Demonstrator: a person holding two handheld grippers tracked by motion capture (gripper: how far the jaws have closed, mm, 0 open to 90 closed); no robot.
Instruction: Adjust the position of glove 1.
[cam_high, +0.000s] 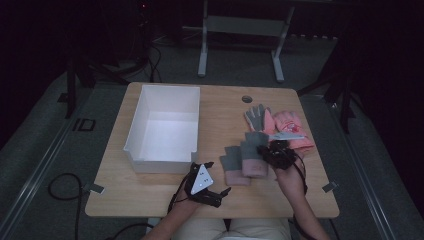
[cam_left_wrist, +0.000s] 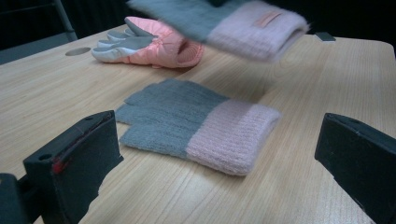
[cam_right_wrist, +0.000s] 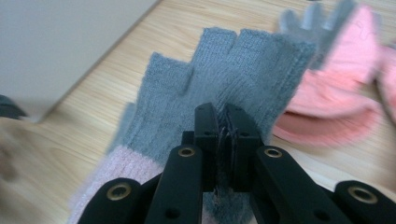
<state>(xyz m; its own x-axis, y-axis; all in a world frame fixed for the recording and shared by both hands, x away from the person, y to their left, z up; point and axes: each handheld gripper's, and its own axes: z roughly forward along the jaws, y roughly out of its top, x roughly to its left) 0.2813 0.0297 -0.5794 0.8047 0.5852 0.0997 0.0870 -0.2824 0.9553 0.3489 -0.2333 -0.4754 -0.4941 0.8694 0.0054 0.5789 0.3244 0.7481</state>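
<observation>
We have the right gripper (cam_right_wrist: 223, 128) with its 2 black jaws pressed together on the knit of a grey fingerless glove with a pale pink ribbed cuff (cam_right_wrist: 219, 88), pinching a fold of the grey fabric near the knuckles. In the left gripper view that held glove (cam_left_wrist: 224, 21) hangs blurred above the table, clear of the wood, so we judge it is being carried rather than dragged. Its twin, a second grey knit glove with a pink cuff (cam_left_wrist: 196, 126), lies flat on the light wooden table (cam_high: 150, 192), just in front of the left gripper (cam_high: 202, 182), whose jaws stand wide apart with nothing between them.

Behind these 2, a pair of padded salmon-pink gloves with grey palms (cam_high: 280, 125) lies on the table's right half. The white open-topped rectangular box (cam_high: 165, 127) sits on the left half, and we see nothing inside it.

We judge the work as sorting gloves into that box, and it is near its start: 1 glove is lifted, 0 are stowed, and 3 wait on the table.
</observation>
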